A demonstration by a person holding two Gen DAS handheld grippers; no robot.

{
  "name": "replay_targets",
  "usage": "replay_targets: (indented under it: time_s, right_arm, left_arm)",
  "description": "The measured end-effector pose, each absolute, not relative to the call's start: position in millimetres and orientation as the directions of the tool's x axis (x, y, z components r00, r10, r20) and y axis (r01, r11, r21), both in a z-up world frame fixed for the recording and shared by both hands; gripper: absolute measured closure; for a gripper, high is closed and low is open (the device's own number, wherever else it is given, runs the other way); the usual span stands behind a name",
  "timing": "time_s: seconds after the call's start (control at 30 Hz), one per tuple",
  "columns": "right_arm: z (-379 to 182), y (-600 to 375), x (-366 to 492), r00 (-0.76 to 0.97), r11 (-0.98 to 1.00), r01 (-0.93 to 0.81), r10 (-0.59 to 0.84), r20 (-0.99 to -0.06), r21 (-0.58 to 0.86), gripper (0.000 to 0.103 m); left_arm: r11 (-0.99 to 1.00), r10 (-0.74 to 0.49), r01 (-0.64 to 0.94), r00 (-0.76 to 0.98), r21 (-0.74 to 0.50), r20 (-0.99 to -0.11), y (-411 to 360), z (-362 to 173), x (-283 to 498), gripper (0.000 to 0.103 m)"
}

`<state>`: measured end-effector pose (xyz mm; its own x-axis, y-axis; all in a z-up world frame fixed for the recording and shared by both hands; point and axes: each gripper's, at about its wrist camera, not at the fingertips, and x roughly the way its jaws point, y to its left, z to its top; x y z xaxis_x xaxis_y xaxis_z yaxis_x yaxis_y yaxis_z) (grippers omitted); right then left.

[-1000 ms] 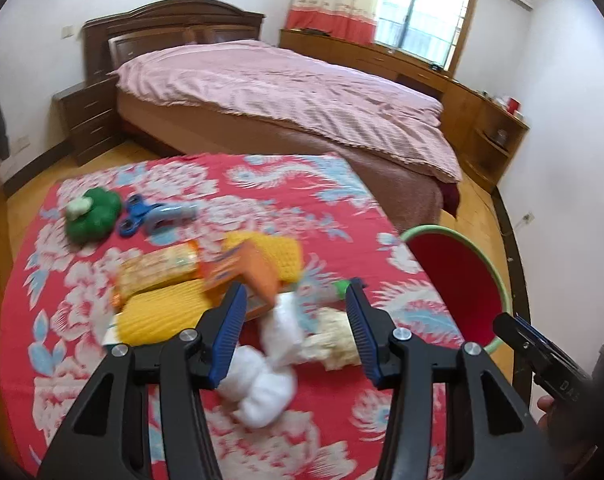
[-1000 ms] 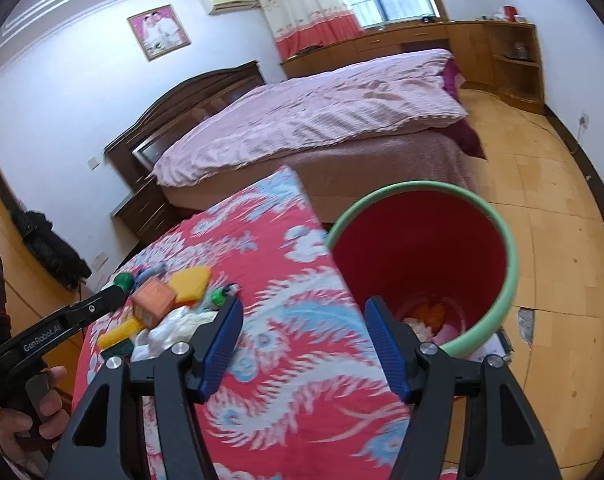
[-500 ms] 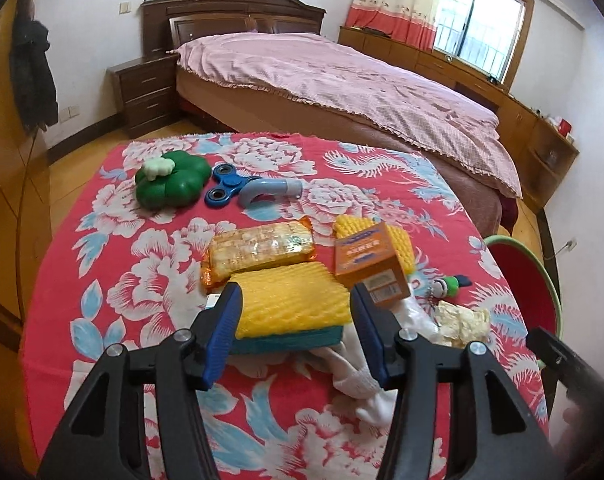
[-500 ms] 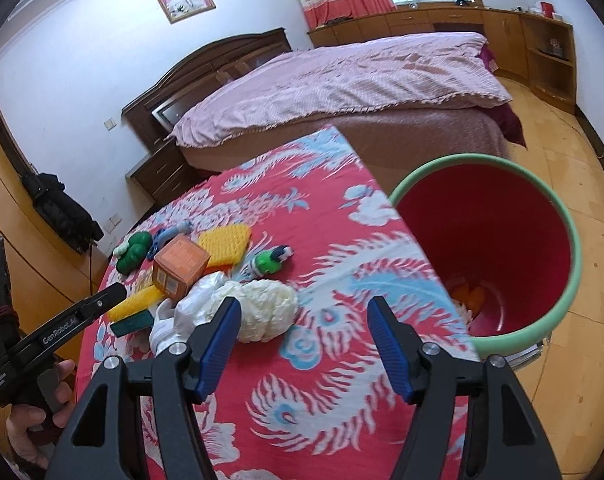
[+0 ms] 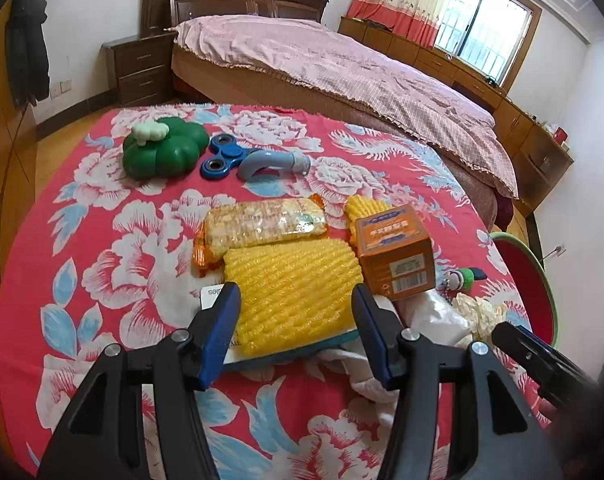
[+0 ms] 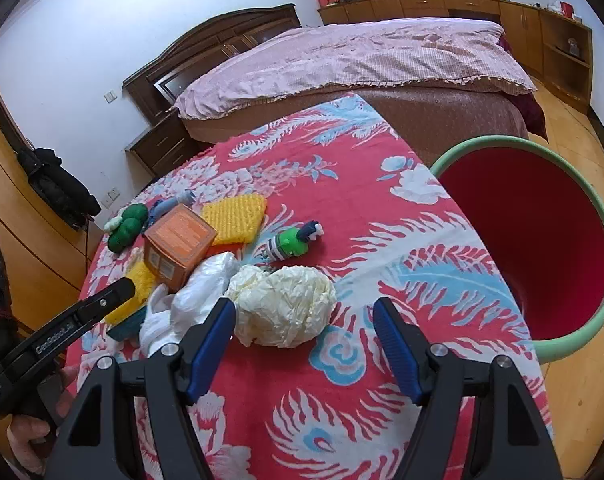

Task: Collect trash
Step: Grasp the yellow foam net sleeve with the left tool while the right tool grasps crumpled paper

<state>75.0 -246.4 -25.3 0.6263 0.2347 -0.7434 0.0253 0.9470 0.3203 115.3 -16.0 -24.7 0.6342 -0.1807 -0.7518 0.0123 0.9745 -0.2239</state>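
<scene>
Both tongs have swung from the bin side back over the trash pile at the worktop's near-right part, dropping lower. So a new pick is being lined up, probably two at once.

Left tongs (image 5: 296, 332) spread, nothing pinched; yellow foam net (image 5: 290, 292) sits between the blue pads, not pressed. It is soft, ribbed mesh, lying on a teal-edged flat item.

Right tongs (image 6: 304, 344) spread and opening wider, empty; crumpled cream paper ball (image 6: 284, 306) just ahead of the left pad, wrinkled and light. White plastic bag (image 6: 200, 292) touches it, thin and floppy.

Orange cardboard box (image 5: 394, 252) is rigid, tilted on the pile. Snack packet (image 5: 262, 226) is crinkly clear film.

Red bin (image 6: 538, 248), green rim, stands off the worktop's right edge, open.

Green plastic toy (image 5: 162, 152) and blue spinner (image 5: 222, 158) near the far-left corner are hard and probably not trash.
</scene>
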Motion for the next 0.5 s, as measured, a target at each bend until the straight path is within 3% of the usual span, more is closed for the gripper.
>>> replay_targets:
  time_s: [0.43, 0.5]
  right_arm:
    - [-31, -235, 79, 0.62, 0.945, -0.008, 0.26, -0.74, 0.326, 0.053]
    - [-32, -235, 78, 0.622, 0.942, -0.006, 0.265, -0.736, 0.334, 0.056]
  left_arm:
    - [0.97, -0.196, 0.013, 0.626, -0.241, -0.755, -13, -31, 111, 0.046]
    - [0.966, -0.21, 0.014, 0.629, -0.259, -0.749, -12, -30, 109, 0.057]
